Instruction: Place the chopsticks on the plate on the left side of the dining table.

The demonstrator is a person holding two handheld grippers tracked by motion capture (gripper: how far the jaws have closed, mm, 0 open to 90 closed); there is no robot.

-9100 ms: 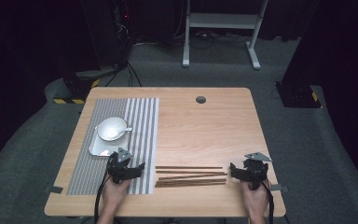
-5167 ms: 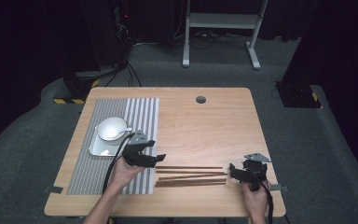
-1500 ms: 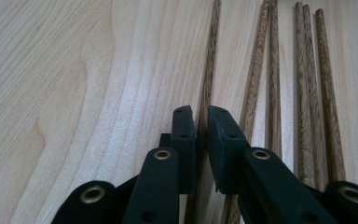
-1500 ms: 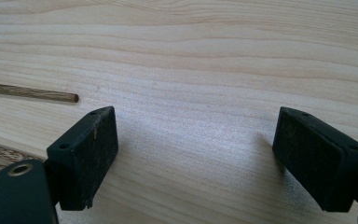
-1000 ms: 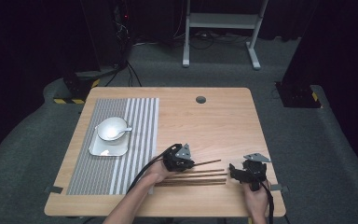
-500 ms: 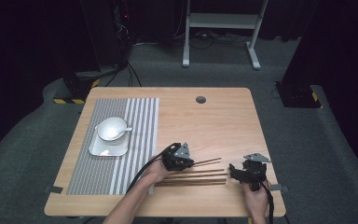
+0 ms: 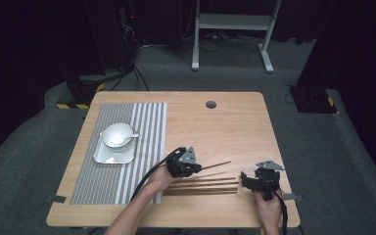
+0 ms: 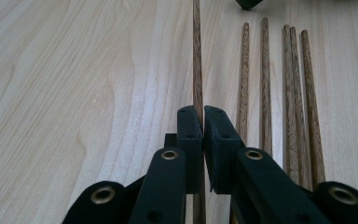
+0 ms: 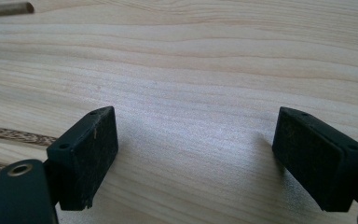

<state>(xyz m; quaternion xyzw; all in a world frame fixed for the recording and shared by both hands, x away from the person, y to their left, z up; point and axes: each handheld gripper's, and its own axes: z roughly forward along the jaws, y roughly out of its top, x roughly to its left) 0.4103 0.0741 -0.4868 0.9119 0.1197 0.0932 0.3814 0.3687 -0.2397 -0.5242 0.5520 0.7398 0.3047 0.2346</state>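
My left fingers [image 8: 200, 116] pinch one chopstick [image 8: 196, 56] near the tabletop's [image 7: 225, 122] front edge, while my right fingers [image 9: 193, 158] stay spread wide.

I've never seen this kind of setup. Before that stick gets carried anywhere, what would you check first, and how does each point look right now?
1. Left gripper fingers closed on the chopstick: ok, both pads press its sides.
2. Held chopstick apart from the other chopsticks on the table: ok, it lies angled away from them in the high view.
3. Grip spot balanced: cannot tell; it is held near one end, so the long free end may sag.
4. Right gripper out of the way: ok, open over bare wood beside the chopstick ends.
5. Way to the striped mat unblocked: ok.
6. Bowl with spoon on its tray: ok.
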